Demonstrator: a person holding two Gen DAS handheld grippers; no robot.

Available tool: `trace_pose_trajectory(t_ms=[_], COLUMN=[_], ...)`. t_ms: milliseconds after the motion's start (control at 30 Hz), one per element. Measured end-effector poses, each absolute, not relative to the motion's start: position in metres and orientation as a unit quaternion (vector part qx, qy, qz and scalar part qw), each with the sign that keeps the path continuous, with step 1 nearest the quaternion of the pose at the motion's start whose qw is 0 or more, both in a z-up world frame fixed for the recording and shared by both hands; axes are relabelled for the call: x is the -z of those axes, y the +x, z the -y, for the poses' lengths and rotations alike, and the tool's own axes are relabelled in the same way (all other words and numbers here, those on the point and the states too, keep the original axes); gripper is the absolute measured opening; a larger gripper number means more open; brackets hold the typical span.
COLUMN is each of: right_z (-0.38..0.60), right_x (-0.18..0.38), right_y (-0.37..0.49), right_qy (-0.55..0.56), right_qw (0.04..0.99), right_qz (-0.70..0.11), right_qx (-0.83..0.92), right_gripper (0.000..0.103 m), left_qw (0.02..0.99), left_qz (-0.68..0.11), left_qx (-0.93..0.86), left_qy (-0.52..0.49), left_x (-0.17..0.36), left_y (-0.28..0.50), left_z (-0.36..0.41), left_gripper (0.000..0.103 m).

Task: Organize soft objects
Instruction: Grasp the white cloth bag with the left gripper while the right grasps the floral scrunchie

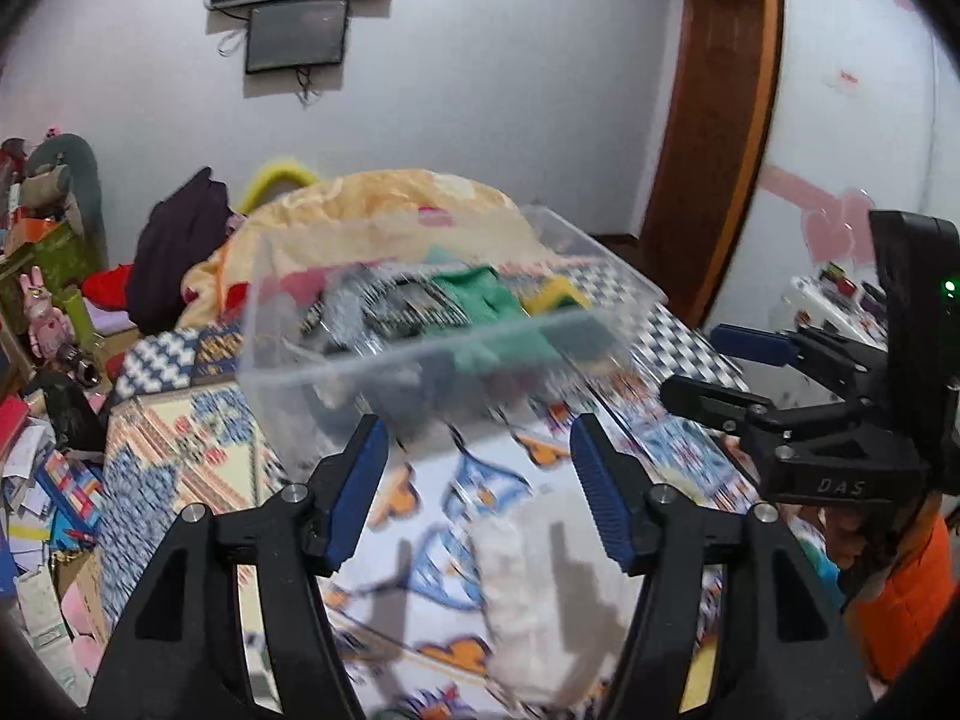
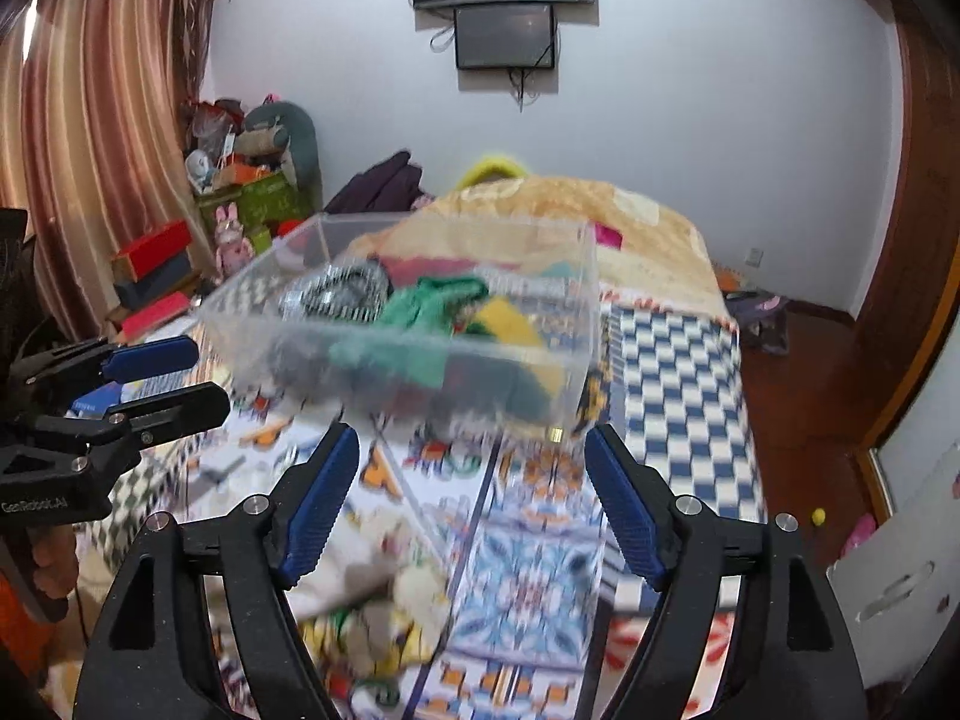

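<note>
A clear plastic bin (image 1: 420, 354) stands on the patterned bedspread and holds soft things: a green cloth (image 1: 480, 294), a yellow piece (image 1: 555, 294) and a black-and-white piece (image 1: 396, 306). The bin also shows in the right wrist view (image 2: 396, 348). My left gripper (image 1: 480, 468) is open and empty, just short of the bin, above a white fluffy cloth (image 1: 546, 588). My right gripper (image 2: 471, 480) is open and empty, also short of the bin. A whitish soft toy (image 2: 384, 606) lies under its left finger. Each gripper shows in the other's view (image 1: 726, 372) (image 2: 162, 378).
An orange blanket heap (image 1: 372, 210) lies behind the bin, with a dark garment (image 1: 174, 240) beside it. Boxes and toys (image 1: 42, 300) crowd the floor left of the bed. The bed's right edge (image 2: 744, 420) drops to a wooden floor.
</note>
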State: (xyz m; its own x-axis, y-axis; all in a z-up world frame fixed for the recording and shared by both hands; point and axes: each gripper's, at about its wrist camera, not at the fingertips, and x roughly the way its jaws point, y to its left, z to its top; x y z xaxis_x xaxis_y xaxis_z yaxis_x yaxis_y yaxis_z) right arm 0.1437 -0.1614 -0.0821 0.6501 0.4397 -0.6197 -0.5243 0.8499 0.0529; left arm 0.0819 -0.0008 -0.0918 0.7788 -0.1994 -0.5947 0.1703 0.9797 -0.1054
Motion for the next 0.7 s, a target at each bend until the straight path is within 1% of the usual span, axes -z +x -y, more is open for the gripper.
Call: trace_pose_trajectory(t_ms=[167, 333, 633, 700], right_z=[0.16, 0.154, 0.151, 0.15], right_x=[0.094, 0.107, 0.134, 0.137], right_y=[0.124, 0.111, 0.095, 0.095], right_qy=[-0.079, -0.092, -0.085, -0.085], right_qw=[0.894, 0.884, 0.864, 0.863], right_qz=[-0.335, -0.345, -0.381, -0.383], right_qx=[-0.288, -0.303, -0.319, -0.317], right_gripper=[0.075, 0.075, 0.075, 0.072], left_qw=[0.933, 0.92, 0.915, 0.914], left_qz=[-0.341, -0.372, -0.378, -0.381], left_qx=[0.112, 0.122, 0.14, 0.138], left_qy=[-0.022, -0.027, -0.031, -0.028], left_x=[0.109, 0.127, 0.141, 0.144], left_y=[0.07, 0.061, 0.046, 0.046], left_z=[0.01, 0.015, 0.016, 0.017], left_gripper=[0.066, 0.067, 0.068, 0.068])
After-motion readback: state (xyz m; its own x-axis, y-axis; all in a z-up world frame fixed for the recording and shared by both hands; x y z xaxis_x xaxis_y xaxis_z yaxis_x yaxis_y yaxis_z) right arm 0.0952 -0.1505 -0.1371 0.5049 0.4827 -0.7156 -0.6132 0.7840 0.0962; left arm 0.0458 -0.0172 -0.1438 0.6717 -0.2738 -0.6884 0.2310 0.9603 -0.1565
